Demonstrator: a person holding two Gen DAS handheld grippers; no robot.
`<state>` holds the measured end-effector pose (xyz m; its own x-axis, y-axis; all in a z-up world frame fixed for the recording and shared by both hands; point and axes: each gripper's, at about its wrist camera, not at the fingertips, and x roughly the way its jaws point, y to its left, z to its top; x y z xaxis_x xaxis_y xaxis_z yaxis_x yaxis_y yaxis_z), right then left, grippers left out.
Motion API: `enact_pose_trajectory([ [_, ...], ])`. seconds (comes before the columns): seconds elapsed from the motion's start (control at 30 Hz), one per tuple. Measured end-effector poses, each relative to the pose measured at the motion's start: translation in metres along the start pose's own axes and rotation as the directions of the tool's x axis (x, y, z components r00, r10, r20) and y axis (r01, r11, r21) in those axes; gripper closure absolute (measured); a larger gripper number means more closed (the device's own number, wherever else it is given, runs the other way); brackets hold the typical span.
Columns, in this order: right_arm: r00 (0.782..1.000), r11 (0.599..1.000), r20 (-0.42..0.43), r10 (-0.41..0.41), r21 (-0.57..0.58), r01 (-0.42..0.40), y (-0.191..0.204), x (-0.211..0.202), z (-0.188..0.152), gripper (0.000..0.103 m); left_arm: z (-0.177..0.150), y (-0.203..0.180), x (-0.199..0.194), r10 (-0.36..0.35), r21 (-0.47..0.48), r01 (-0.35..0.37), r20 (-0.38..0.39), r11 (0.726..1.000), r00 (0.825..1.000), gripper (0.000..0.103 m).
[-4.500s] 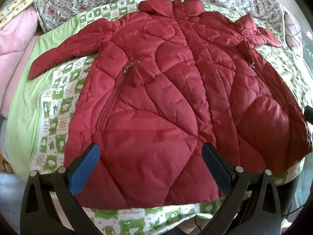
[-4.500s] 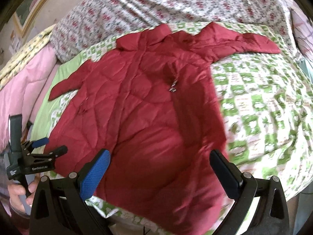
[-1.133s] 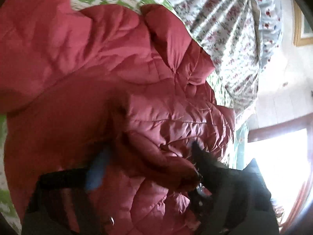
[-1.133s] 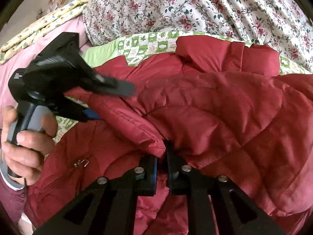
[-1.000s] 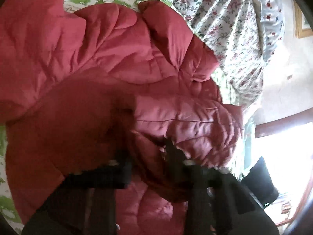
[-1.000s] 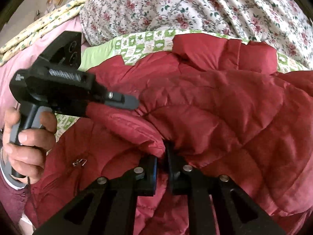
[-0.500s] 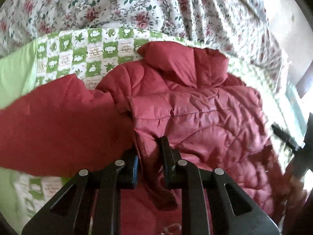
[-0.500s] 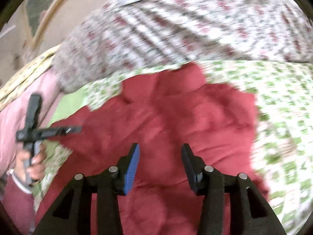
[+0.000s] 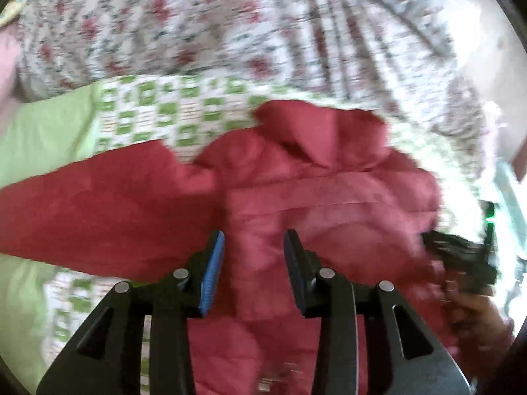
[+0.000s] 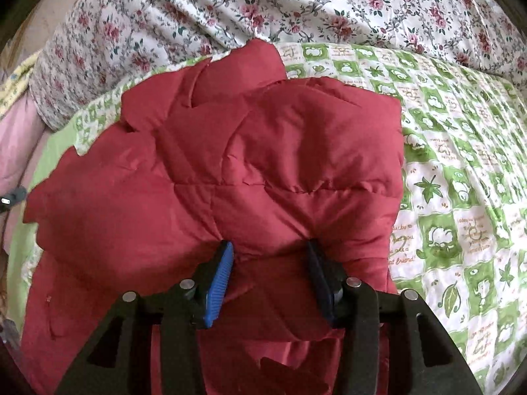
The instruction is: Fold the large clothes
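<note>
**Here: both claws spread over the red jacket**

Now my right claw (image 10: 268,276) stands with its fingers parted, one blue pad at lower centre-left of the right wrist view and the dark pad opposite it. A puffy fold of the red quilted jacket (image 10: 230,164) bulges between and just above them; I cannot tell whether the pads touch the cloth, but they do not pinch it. The jacket fills the middle and left of that frame, its right side folded over so a straight edge runs down the right of centre. Its collar pokes up at upper centre. To the right of the jacket lies the green-and-white checked quilt (image 10: 461,171), and across the top of the frame the rose-printed bedding (image 10: 296,3). A pink blanket (image 10: 16,138) shows at the far left edge.

My left claw (image 9: 253,270) is likewise parted, holding nothing, with the jacket (image 9: 329,204) blurred beyond the fingertips. One sleeve (image 9: 98,210) stretches toward the left edge of that frame over the checked quilt (image 9: 171,115). At the right edge, blurred, my other hand (image 9: 474,309) grips the dark body of the right tool. The rose-printed bedding (image 9: 230,23) spans the top.
</note>
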<state>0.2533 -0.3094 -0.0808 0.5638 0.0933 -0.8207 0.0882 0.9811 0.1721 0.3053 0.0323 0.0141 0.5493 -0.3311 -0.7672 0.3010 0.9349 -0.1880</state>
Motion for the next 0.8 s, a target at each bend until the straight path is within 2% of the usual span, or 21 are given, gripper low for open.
enact_pose_trajectory([
  [0.07,1.000,1.000,-0.002,-0.024,-0.020,0.024,0.004,0.004,0.001,0.055,-0.002,-0.014,0.010,-0.056,0.013,0.056,-0.025,0.998,0.998,0.068],
  [0.1,1.000,0.999,0.000,-0.031,-0.027,0.031,0.005,0.005,0.000,0.055,-0.004,-0.021,0.018,-0.062,0.021,0.063,-0.041,0.998,0.997,0.068],
  [0.23,1.000,1.000,-0.004,-0.016,-0.024,0.016,0.000,0.004,0.002,0.054,-0.015,-0.034,0.070,0.038,0.037,-0.033,-0.139,0.999,0.990,0.068],
  [0.3,1.000,1.000,-0.011,-0.013,-0.006,0.013,-0.002,-0.001,0.004,0.054,-0.023,-0.024,0.089,0.030,0.001,-0.030,-0.178,1.000,0.984,0.068],
  [0.37,1.000,1.000,0.024,-0.007,0.011,0.007,0.005,-0.017,0.009,0.052,-0.026,-0.020,0.091,0.012,-0.020,-0.015,-0.175,1.000,0.984,0.068],
  [0.47,0.995,0.999,0.085,0.045,-0.022,-0.044,0.031,-0.033,0.017,0.052,-0.026,-0.022,0.091,0.020,-0.014,-0.022,-0.176,1.000,0.984,0.068],
  [0.57,0.996,0.994,0.049,0.077,-0.083,-0.073,0.060,-0.021,0.025,0.049,-0.026,-0.025,0.091,0.037,0.000,-0.038,-0.176,0.999,0.984,0.068],
  [0.63,1.000,0.992,-0.013,0.028,-0.126,-0.030,0.074,0.002,0.023,0.049,-0.026,-0.026,0.090,0.034,0.002,-0.035,-0.173,0.999,0.984,0.068],
  [0.7,0.998,0.993,-0.066,-0.003,-0.118,-0.004,0.071,0.023,0.019,0.048,-0.028,-0.023,0.089,0.024,0.000,-0.024,-0.169,1.000,0.985,0.068],
  [0.8,0.998,0.992,-0.067,-0.009,-0.126,0.001,0.062,0.040,0.013,0.048,-0.032,-0.018,0.088,0.016,0.000,-0.017,-0.173,1.000,0.985,0.068],
])
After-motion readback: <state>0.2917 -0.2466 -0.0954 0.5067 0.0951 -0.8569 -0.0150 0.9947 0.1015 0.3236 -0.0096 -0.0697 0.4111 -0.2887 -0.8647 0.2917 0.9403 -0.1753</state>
